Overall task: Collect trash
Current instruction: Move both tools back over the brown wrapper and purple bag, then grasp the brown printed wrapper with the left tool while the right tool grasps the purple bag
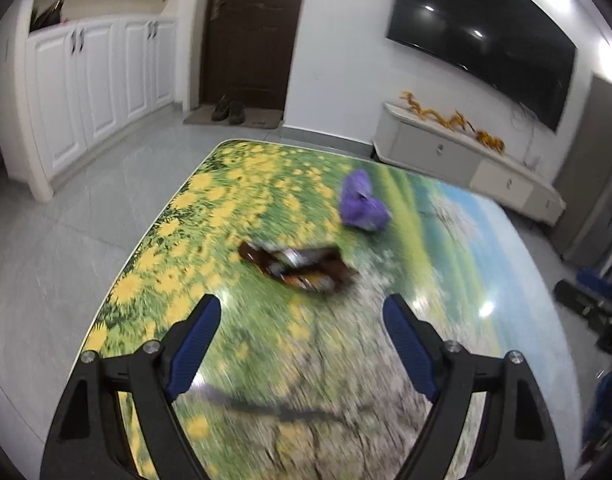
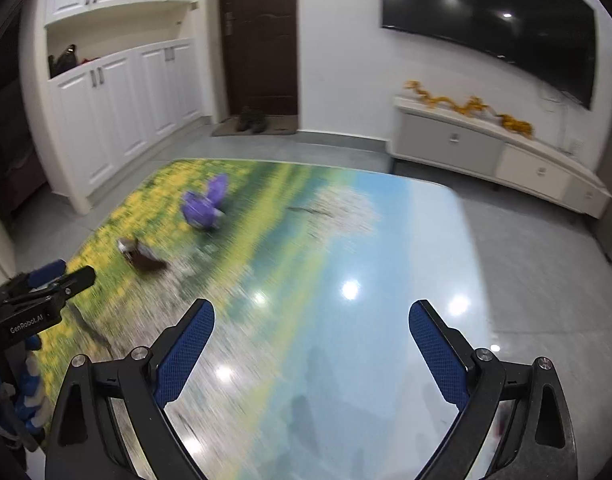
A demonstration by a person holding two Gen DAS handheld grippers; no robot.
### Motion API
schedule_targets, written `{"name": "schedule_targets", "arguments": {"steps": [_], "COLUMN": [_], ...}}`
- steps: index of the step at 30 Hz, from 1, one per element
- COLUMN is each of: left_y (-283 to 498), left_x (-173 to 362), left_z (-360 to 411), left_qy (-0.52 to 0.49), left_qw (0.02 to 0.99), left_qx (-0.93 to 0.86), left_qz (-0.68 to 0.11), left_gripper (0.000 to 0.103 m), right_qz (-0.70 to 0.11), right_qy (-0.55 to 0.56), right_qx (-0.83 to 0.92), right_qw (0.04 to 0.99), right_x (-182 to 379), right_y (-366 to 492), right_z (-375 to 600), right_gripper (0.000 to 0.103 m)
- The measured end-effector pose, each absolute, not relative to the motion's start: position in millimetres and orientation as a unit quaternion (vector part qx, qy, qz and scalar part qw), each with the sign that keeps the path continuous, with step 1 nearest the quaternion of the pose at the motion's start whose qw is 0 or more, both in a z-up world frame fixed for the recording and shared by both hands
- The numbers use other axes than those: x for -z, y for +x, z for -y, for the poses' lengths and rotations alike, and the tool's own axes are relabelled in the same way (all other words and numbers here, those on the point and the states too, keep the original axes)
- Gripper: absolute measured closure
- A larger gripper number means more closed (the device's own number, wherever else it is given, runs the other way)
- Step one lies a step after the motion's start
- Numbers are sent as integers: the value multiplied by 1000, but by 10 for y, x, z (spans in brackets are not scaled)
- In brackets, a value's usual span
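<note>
A crumpled brown snack wrapper (image 1: 299,266) lies on the flower-print table (image 1: 446,280). A crumpled purple wrapper (image 1: 362,202) lies beyond it. My left gripper (image 1: 301,306) is open and empty, just short of the brown wrapper. In the right wrist view the brown wrapper (image 2: 143,258) and the purple wrapper (image 2: 205,206) lie to the far left on the table (image 2: 386,240). My right gripper (image 2: 312,312) is open and empty above the blue part of the table. The left gripper (image 2: 53,276) shows at the left edge of that view.
White cabinets (image 1: 85,80) stand on the left. A dark door (image 1: 253,32) with shoes (image 1: 227,111) on a mat is at the back. A TV (image 1: 482,36) hangs over a low white console (image 1: 466,160). Grey tiled floor surrounds the table.
</note>
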State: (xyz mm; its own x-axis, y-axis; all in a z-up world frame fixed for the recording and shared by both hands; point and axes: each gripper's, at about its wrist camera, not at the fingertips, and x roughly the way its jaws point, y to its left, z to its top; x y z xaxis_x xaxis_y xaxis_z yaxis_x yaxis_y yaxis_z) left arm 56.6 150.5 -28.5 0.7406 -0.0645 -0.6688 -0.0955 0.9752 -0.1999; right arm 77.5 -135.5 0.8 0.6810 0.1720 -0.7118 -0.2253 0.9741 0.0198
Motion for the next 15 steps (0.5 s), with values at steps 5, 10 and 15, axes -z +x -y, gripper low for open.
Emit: {"name": "schedule_targets", "arguments": {"steps": [5, 10, 15], "left_y": [991, 1307, 1385], "left_x": [348, 535, 659], "left_z": [-1813, -1860, -1784], "left_qy": [-165, -179, -172], "left_qw": [913, 899, 894], "left_qx": [-22, -19, -8], "left_qz": [-372, -400, -414], "left_gripper": [20, 20, 20], "right_qz": [-386, -408, -439], "right_qy": [-20, 10, 34], "right_qx": [-172, -208, -224], "right_qw": [906, 889, 869], "right_x": [64, 280, 604], "right_y": [1431, 2047, 2436], "right_z": [813, 376, 122], "right_gripper": [7, 7, 11]}}
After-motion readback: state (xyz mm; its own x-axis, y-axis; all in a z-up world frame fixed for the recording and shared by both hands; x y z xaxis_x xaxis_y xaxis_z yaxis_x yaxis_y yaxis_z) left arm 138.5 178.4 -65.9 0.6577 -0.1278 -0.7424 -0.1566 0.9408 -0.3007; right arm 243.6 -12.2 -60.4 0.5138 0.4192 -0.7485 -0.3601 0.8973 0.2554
